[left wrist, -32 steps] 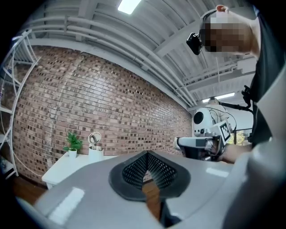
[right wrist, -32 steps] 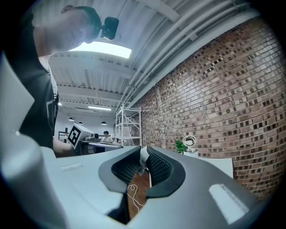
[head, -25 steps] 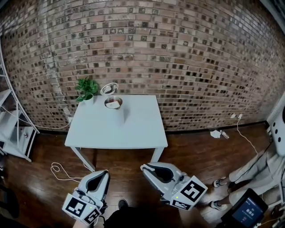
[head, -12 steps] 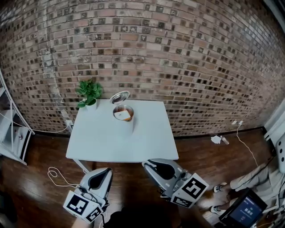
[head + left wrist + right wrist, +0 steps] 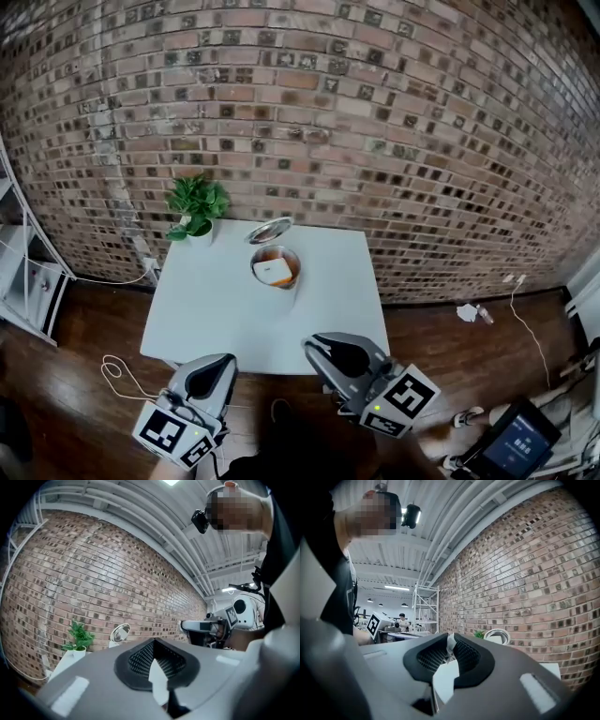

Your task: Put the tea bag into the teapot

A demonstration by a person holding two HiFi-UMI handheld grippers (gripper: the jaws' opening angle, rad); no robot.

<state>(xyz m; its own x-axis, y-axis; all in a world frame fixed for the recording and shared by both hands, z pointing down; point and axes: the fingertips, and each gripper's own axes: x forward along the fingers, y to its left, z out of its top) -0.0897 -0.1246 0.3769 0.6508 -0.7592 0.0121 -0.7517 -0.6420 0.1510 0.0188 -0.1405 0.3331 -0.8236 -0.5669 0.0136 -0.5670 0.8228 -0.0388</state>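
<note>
A round metal teapot stands open at the back of the white table; a white and orange packet lies inside it. Its lid leans just behind it, and shows too in both gripper views as a shiny lid. Both grippers hang in front of the table's near edge, well short of the pot. My left gripper has its pads together with nothing in them. My right gripper pinches a small white scrap at its tips; what it is I cannot tell.
A potted plant stands on the table's back left corner. A brick wall runs right behind the table. A white shelf rack is at the left, a loose cable lies on the wooden floor, and a screen sits at the bottom right.
The table, pot and plant have come nearer and shifted right in the head view. Both grippers stay low in front, with their jaws unchanged.
</note>
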